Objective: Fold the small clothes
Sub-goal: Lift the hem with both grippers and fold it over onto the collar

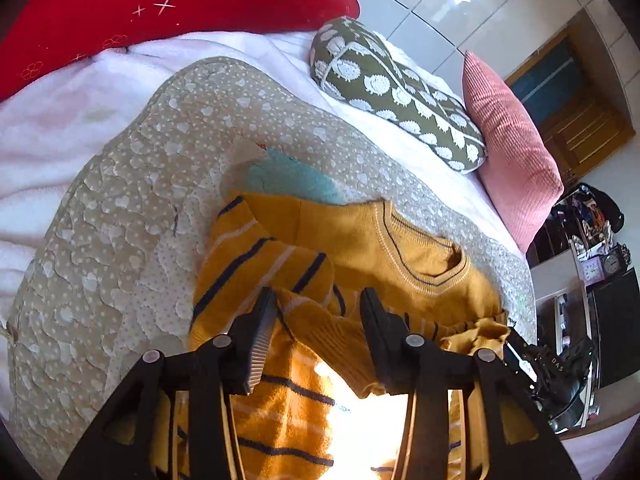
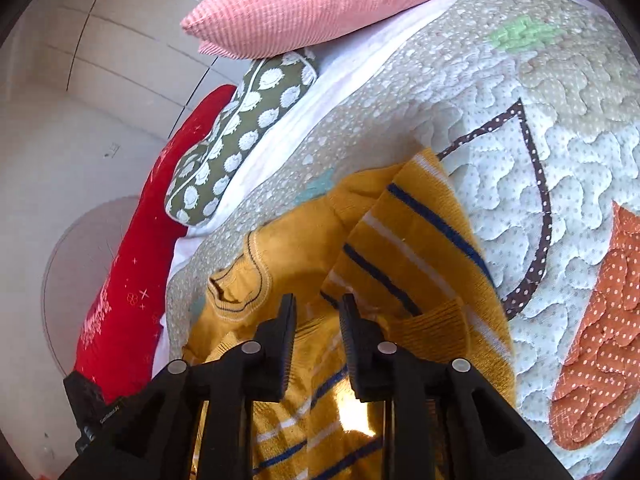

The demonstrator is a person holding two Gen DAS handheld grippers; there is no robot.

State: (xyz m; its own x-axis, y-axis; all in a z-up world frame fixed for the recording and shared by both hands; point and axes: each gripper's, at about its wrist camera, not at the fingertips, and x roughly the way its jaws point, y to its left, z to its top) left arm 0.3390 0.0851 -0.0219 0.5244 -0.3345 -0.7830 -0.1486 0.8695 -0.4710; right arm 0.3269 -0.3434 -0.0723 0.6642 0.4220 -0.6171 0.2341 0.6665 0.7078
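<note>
A small mustard-yellow knit sweater [image 1: 360, 236] with navy and white stripes lies crumpled on the quilted mat [image 1: 132, 184]. Its ribbed collar [image 1: 424, 264] faces up. My left gripper [image 1: 318, 300] is open just above it, jaws either side of a raised fold of the striped knit. In the right wrist view the sweater [image 2: 404, 236] lies on the mat [image 2: 520, 152], a striped sleeve folded over the body. My right gripper [image 2: 318, 312] is open with a narrow gap, low over the sweater's middle, holding nothing that I can see.
A red pillow [image 1: 160, 4], an olive pillow with white pattern [image 1: 392, 92] and a pink ribbed pillow [image 1: 512, 152] lie along the bed's far edge by the wall. A teal patch [image 1: 288, 176] is on the mat. Shelves with clutter [image 1: 592, 272] stand at right.
</note>
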